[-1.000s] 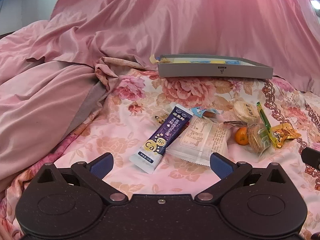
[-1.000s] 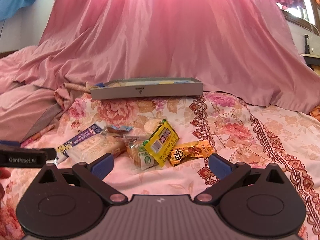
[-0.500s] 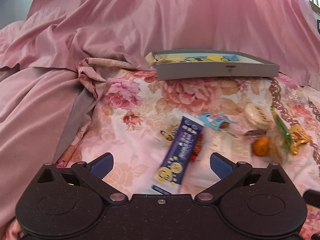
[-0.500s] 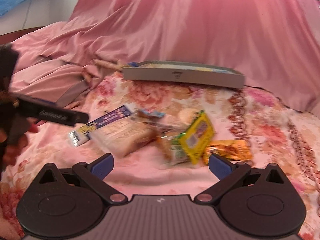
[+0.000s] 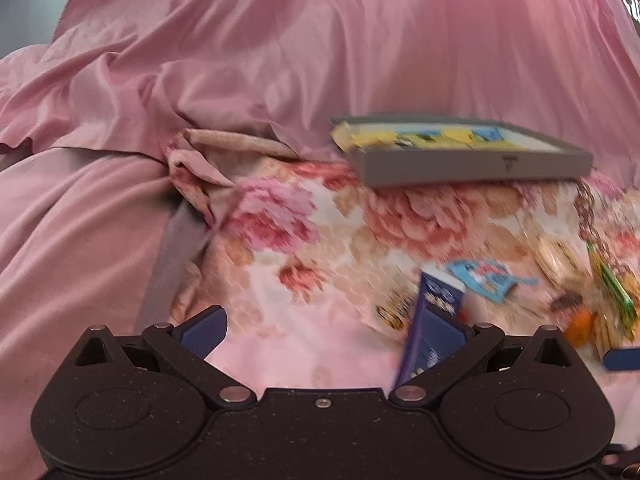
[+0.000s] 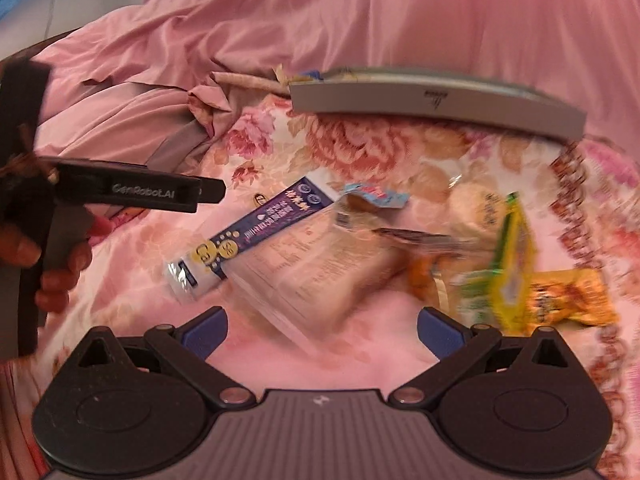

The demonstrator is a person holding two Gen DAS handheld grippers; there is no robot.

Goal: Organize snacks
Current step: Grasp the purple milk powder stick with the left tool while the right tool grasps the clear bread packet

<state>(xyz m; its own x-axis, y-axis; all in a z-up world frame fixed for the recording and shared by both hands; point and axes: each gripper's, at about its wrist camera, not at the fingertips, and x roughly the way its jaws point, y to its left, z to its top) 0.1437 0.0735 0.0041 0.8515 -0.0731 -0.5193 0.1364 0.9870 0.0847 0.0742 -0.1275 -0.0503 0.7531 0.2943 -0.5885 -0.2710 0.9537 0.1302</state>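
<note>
my left gripper (image 5: 322, 326) jaws released | blue sachet (image 5: 430, 320) on bed against my right jaw, long axis running away from me | right gripper (image 6: 322, 326) jaws released | clear-wrapped snack (image 6: 316, 268) lies diagonally just ahead

pink satin sheet (image 5: 280, 60), floral bedspread (image 5: 320, 240)
</note>
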